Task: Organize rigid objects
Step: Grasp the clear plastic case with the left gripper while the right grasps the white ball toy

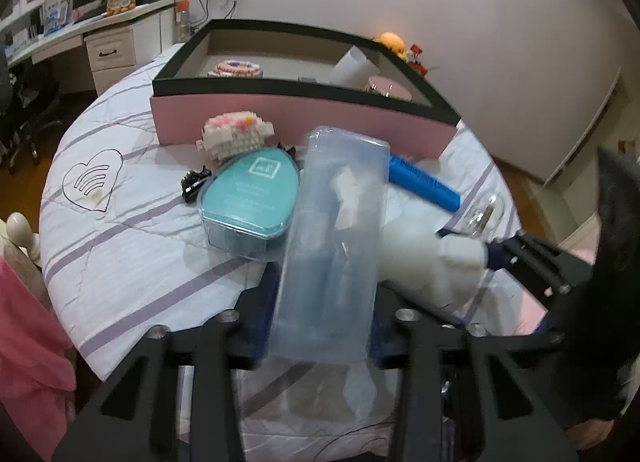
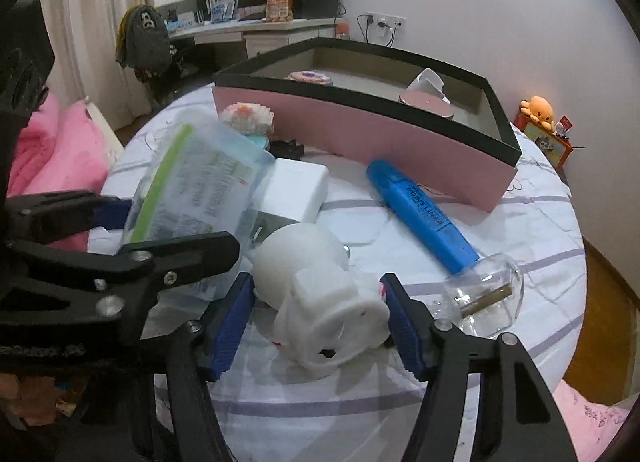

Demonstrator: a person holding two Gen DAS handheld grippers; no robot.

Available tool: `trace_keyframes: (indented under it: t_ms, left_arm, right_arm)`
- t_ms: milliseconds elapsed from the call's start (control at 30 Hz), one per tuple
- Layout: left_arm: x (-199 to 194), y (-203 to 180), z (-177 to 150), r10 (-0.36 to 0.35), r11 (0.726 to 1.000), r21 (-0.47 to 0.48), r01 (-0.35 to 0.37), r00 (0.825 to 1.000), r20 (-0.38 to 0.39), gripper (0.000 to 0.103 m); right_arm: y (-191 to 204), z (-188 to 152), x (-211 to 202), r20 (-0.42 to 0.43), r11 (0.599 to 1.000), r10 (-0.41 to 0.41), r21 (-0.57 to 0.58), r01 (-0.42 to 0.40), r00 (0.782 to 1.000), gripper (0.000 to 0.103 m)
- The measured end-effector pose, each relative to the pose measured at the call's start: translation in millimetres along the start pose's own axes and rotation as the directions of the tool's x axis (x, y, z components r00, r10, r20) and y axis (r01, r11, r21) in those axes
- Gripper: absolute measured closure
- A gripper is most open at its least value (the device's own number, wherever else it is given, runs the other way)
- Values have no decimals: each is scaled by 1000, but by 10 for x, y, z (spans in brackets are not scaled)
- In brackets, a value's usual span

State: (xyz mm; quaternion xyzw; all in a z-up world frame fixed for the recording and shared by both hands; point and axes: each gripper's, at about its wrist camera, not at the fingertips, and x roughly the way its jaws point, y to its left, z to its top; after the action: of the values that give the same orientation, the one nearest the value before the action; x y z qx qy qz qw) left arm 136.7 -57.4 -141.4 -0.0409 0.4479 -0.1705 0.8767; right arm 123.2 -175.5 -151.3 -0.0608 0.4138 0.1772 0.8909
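While the left gripper (image 1: 326, 336) pitches downward with its blue pads closed on a long clear plastic case (image 1: 334, 238), the right gripper (image 2: 320, 326) angles down beside it, half-open jaws straddling a white toy figurine (image 2: 320, 298) lying on the striped quilt (image 2: 500, 218); contact is unclear. Farther on lie a teal-lidded box (image 1: 252, 194) and a blue marker (image 2: 422, 212). Beyond stands the pink, black-rimmed open box (image 2: 384, 134), its near wall just past them.

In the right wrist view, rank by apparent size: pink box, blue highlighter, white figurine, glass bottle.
1. pink box
2. white figurine, though it lies nearest the camera, which inflates it
3. blue highlighter and glass bottle: too close to rank
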Motion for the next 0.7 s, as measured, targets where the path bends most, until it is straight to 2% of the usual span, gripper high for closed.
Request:
trace_keyframes:
  t_ms: [300, 700]
  left_arm:
    - [-181, -16, 37, 16, 999, 33, -17, 999, 47, 69]
    - [-562, 184, 215, 62, 998, 12, -64, 990, 126, 70]
  right_arm:
    - [-94, 1, -110, 38, 995, 56, 77, -58, 998, 38]
    - [-130, 198, -365, 113, 993, 39, 103, -51, 993, 38]
